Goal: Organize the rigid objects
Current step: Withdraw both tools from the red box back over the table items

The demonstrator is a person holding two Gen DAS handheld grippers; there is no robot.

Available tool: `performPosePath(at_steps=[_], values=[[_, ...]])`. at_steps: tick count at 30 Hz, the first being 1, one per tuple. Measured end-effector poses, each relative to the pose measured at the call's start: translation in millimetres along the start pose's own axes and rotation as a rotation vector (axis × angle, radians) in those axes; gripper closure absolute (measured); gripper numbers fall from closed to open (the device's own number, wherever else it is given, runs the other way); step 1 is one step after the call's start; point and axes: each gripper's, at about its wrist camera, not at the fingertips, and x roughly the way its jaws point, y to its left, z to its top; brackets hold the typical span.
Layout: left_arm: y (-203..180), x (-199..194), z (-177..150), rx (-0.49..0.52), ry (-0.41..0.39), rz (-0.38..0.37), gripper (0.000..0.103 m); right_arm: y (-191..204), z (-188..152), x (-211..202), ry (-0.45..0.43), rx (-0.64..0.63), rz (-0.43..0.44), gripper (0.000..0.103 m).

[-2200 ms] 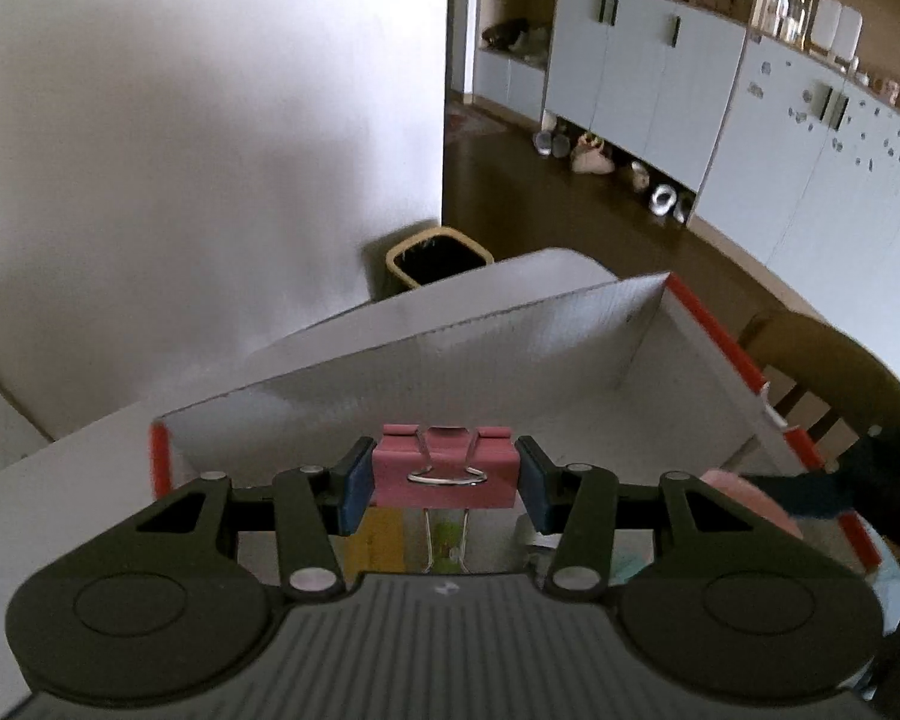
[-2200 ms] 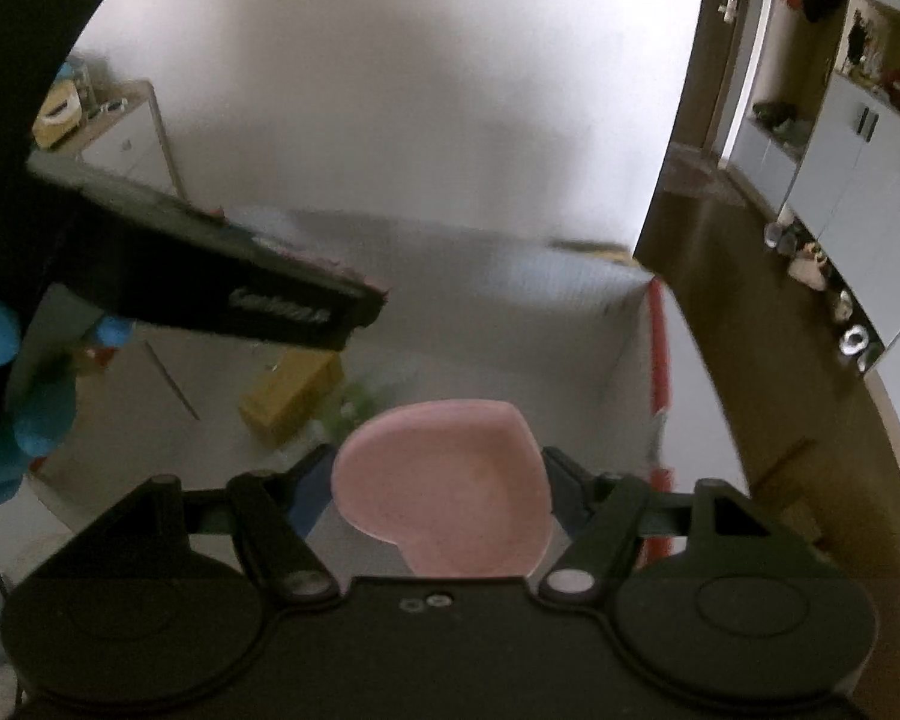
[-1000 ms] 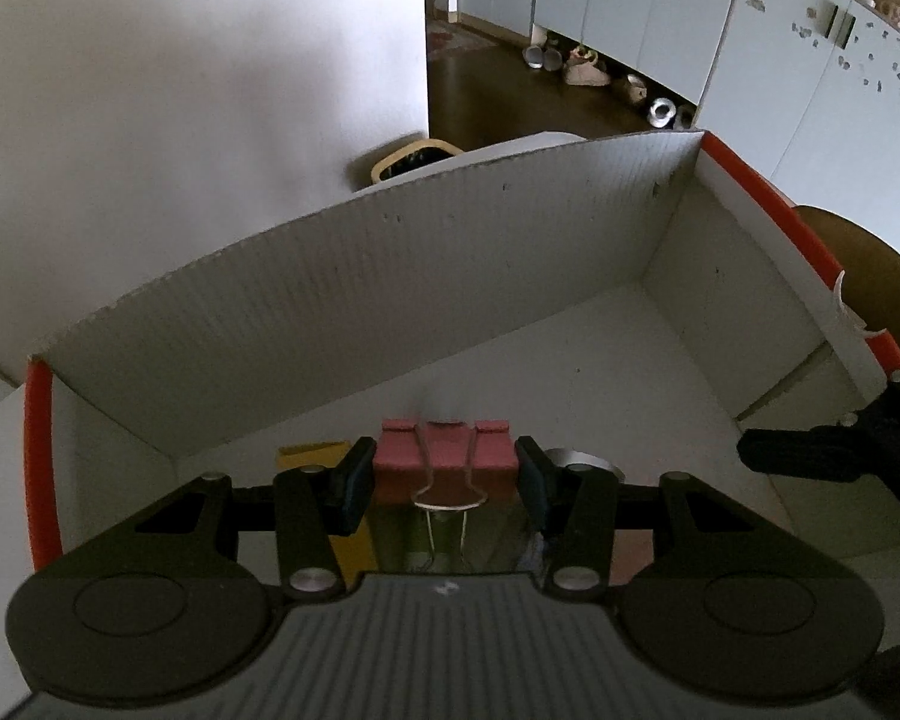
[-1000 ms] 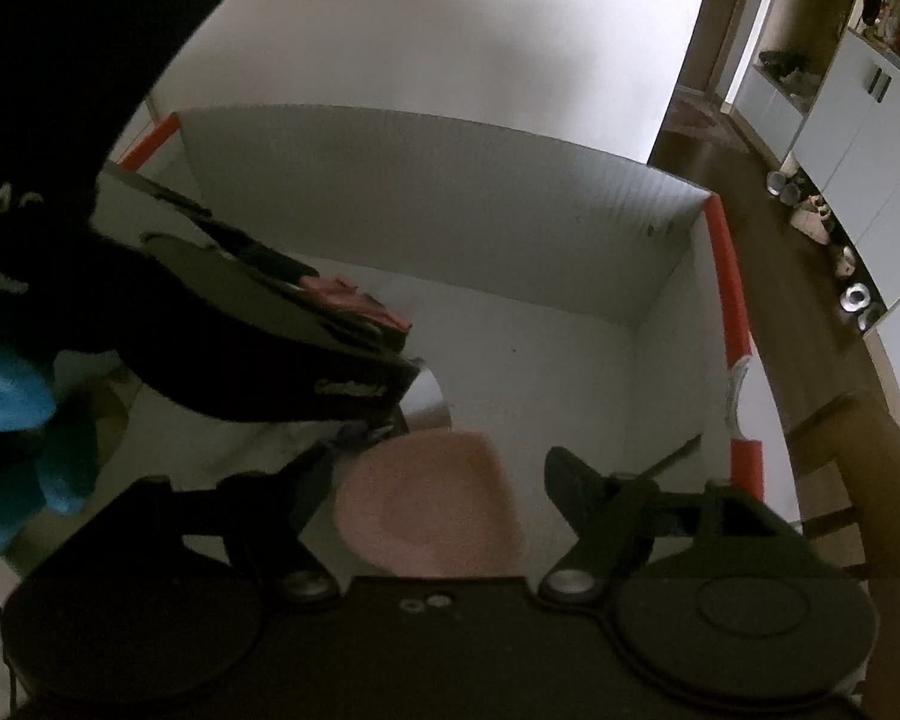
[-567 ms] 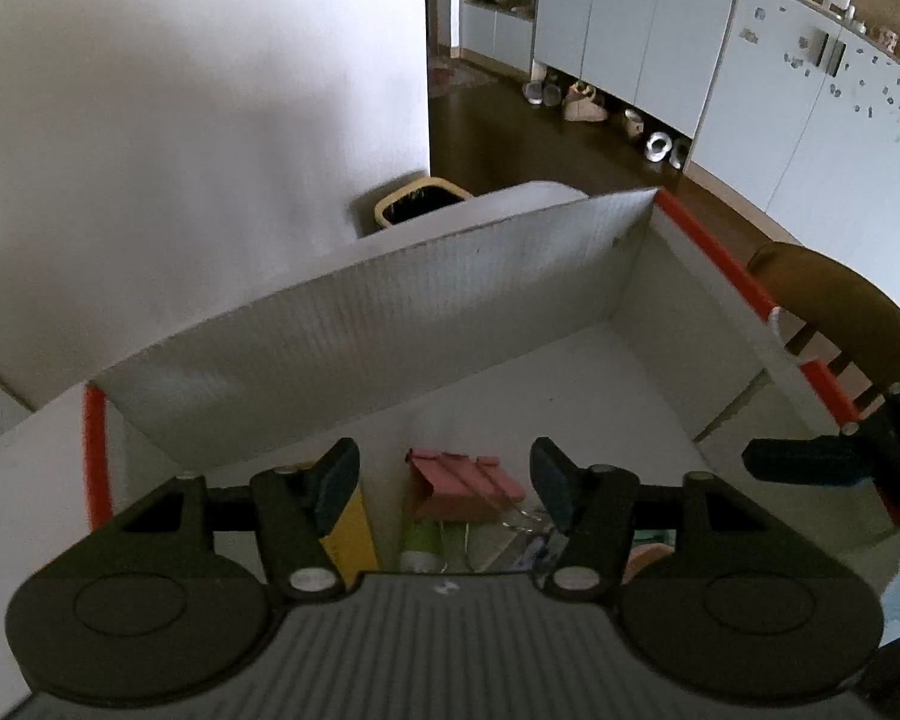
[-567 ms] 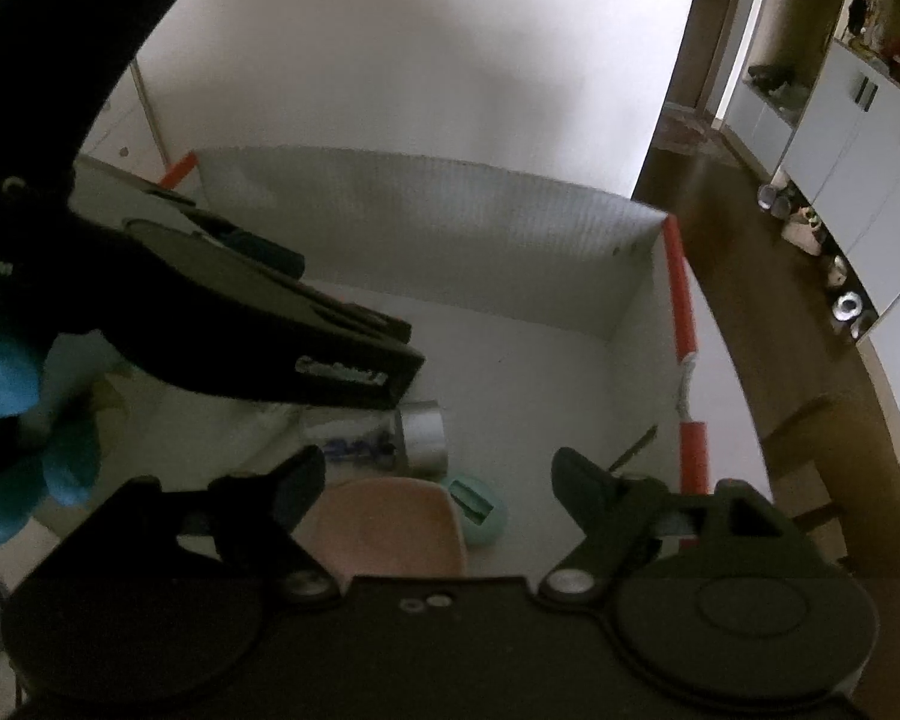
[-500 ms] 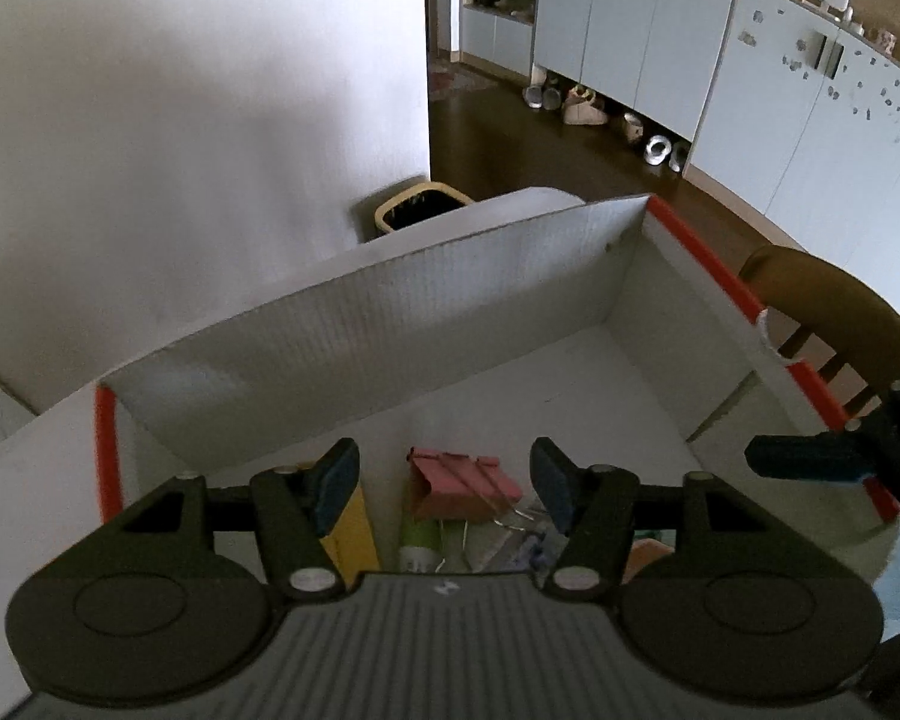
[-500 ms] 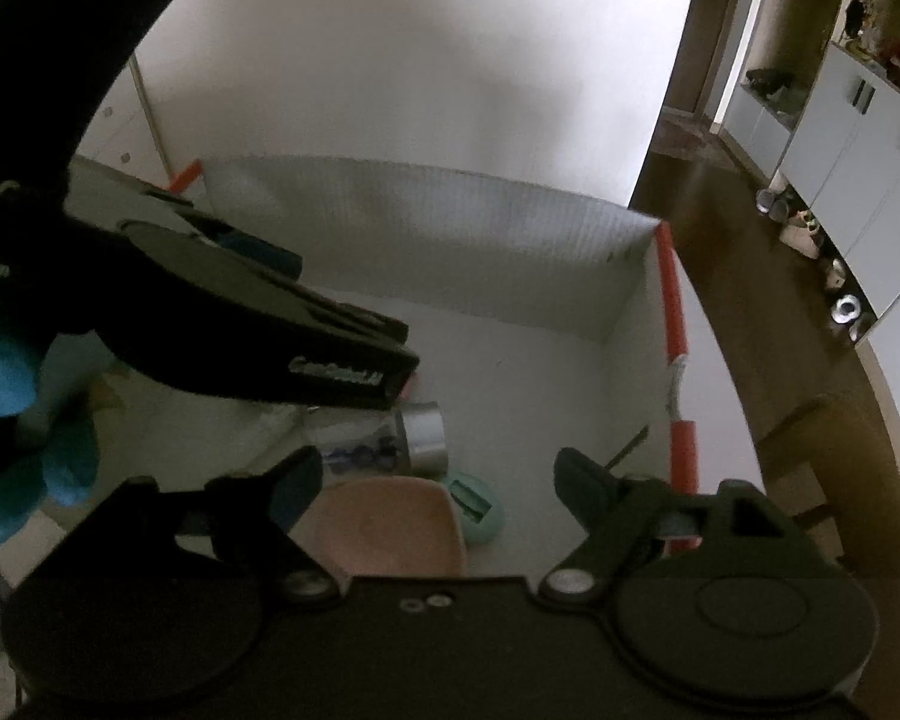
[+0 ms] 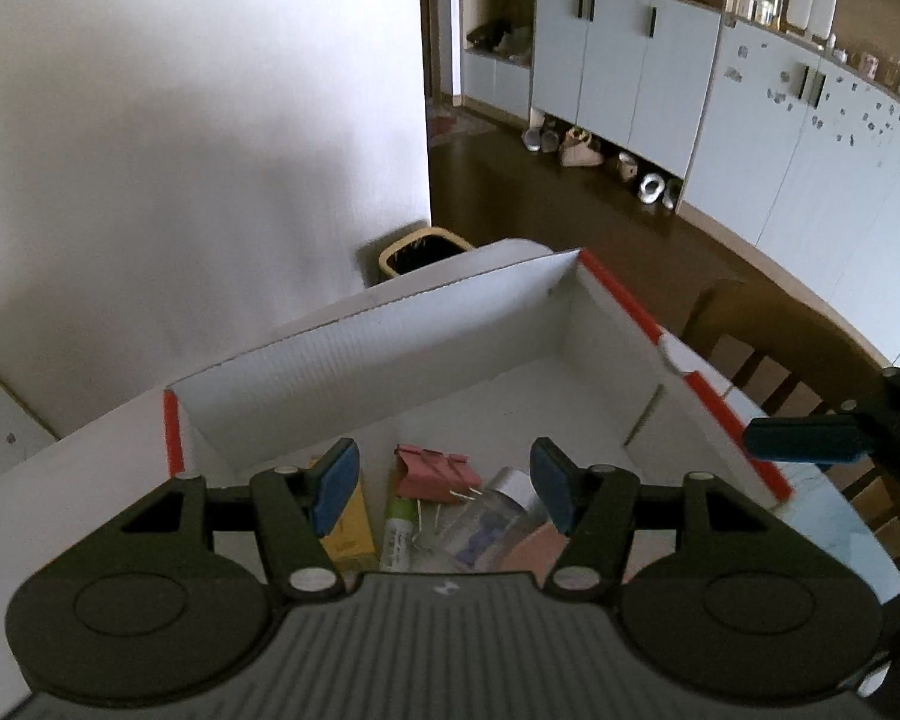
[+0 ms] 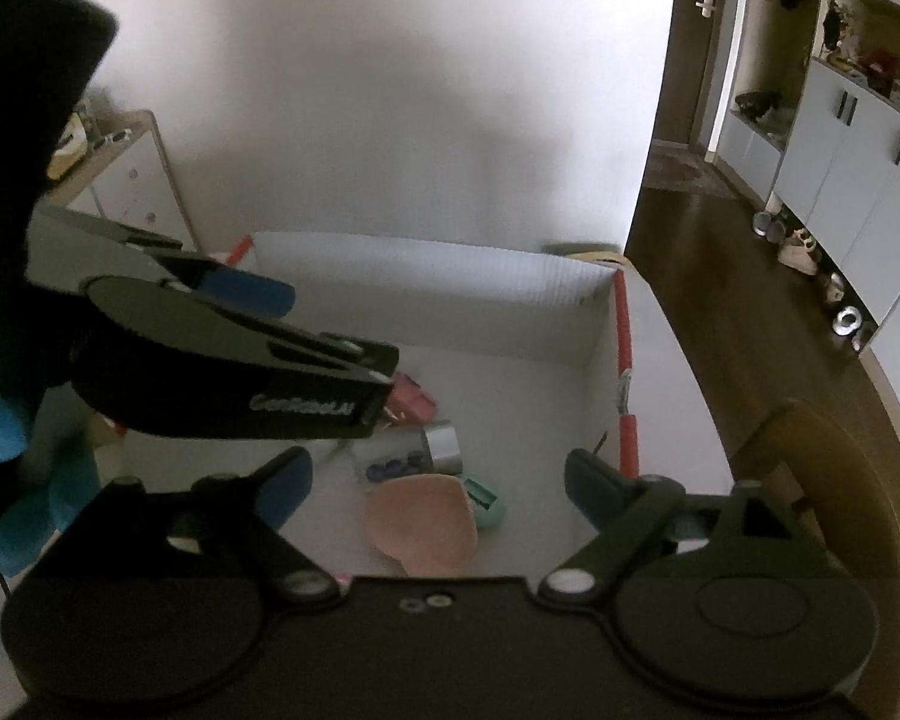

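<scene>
Inside the white cardboard box (image 9: 390, 360) with red edges, the loose items lie together on the floor near the front. The pink binder clip (image 9: 429, 473) rests there with its wire handles pointing toward the camera, touching no pad. Just beside it: a clear small bottle with a silver cap (image 9: 498, 507), a green-and-white tube (image 9: 399, 531), and a yellow box (image 9: 345, 525) partly hidden behind the left pad. In the right wrist view the pink heart-shaped dish (image 10: 423, 522) lies flat on the box floor, a small mint-green object (image 10: 486, 504) touching its right edge, the capped bottle (image 10: 414, 453) just behind it.

Left gripper (image 9: 444, 483): jaws parted to a medium width, nothing between the blue pads; it hangs above the box contents, pointed steeply down. The clip shows in the gap but lies on the floor below.

Right gripper (image 10: 438, 477): jaws opening, wide, nothing pressed between the pads; the dish is seen in the gap but lies free underneath.

The left gripper's body crosses the left of the right wrist view, a blue glove (image 10: 6, 480) on the hand below it.

Box stands on a pale table (image 9: 60, 492). Beyond: a white wall (image 9: 180, 120), a wooden chair (image 9: 780, 336) at right, a bin (image 9: 420, 252) on the dark floor, pale cabinets (image 9: 690, 120).
</scene>
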Motion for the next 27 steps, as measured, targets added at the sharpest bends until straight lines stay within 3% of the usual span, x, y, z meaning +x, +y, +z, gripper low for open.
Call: performPosePath(at_steps=[13, 16, 27], values=[[-9.6, -67.0, -27.9, -0.054, -0.074, -0.011, 0.041, -6.5, -29.7, -69.6, -0.134, 0.059, 0.051, 0.005], [-11.4, -80.6, -35.0, -0.069, -0.088, -0.005, 0.033, -9.2, -37.5, -87.5, -0.157, 0.083, 0.075, 0.004], [-16.3, -128.7, -64.5, -0.115, -0.142, 0.000, 0.032, -10.8, -70.7, -139.7, -0.222, 0.112, 0.124, 0.000]])
